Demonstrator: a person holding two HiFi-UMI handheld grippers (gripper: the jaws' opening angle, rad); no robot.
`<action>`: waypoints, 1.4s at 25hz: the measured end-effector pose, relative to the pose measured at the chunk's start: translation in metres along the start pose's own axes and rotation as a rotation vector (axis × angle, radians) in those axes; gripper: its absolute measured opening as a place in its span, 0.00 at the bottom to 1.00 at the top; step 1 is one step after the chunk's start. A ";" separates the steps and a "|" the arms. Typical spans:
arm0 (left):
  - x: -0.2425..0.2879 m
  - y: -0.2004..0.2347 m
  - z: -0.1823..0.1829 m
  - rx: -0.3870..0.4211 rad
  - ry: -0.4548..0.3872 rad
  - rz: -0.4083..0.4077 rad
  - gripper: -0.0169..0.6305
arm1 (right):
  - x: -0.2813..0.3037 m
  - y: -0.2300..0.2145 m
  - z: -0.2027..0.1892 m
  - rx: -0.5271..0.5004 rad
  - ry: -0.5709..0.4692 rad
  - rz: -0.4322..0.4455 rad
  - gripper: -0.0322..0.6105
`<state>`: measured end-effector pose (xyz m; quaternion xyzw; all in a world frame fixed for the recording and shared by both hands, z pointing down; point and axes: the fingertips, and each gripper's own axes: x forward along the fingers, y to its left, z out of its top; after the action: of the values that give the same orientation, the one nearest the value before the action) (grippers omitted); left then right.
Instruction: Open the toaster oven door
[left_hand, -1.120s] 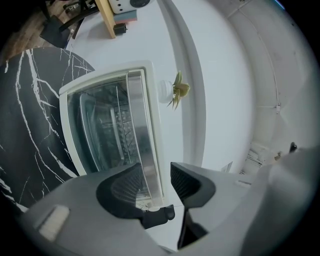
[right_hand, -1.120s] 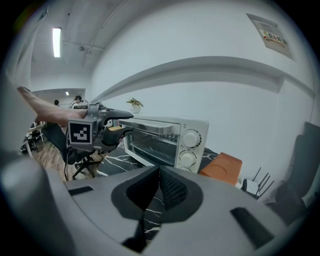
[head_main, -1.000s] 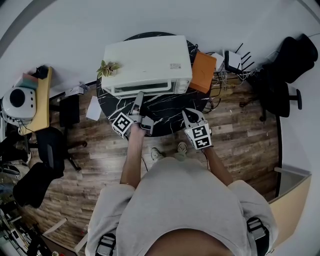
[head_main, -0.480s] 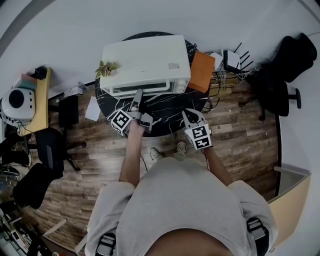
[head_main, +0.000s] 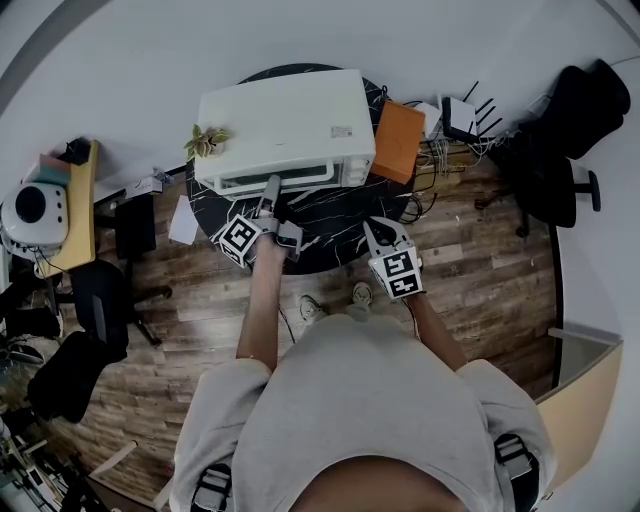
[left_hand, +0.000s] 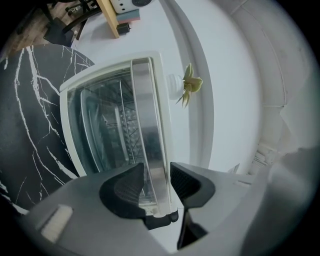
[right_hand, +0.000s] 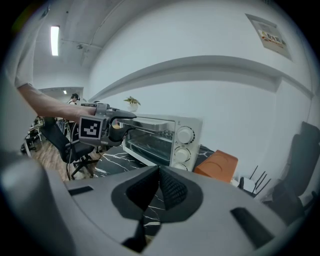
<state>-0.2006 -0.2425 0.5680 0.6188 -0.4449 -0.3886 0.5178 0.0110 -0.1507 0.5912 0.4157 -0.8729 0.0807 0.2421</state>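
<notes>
Left gripper view: left hand-held gripper (left_hand: 157, 174) straddled the shiny metal bar handle (left_hand: 148, 120) of the white toaster oven (head_main: 285, 120); jaws had just been closing, bar between the pads (left_hand: 126, 187), a thin gap showing, not yet clamped. Glass door (left_hand: 100, 131) straight ahead, flush with its frame, unopened. Right hand-held gripper (right_hand: 160, 174) clenched on nothing, oven ahead to its left across the black marble worktop (head_main: 332, 213). Reach done; grip and pull-down remained, I judged.

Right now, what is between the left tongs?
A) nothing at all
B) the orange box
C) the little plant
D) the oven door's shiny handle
D: in the left gripper view the shiny handle of the toaster oven door runs between the left tongs, which have just been closing around it.
</notes>
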 end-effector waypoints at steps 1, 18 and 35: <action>0.000 0.002 0.000 -0.001 -0.004 0.001 0.27 | 0.000 0.000 -0.001 0.001 -0.001 0.000 0.07; -0.002 0.002 0.000 -0.041 -0.025 -0.016 0.21 | 0.000 0.002 -0.006 -0.004 0.003 0.009 0.07; -0.011 0.003 -0.003 -0.032 -0.027 -0.003 0.21 | -0.005 0.003 -0.010 -0.015 -0.007 0.017 0.07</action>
<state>-0.2013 -0.2312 0.5721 0.6058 -0.4447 -0.4047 0.5211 0.0144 -0.1422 0.5975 0.4068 -0.8779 0.0749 0.2412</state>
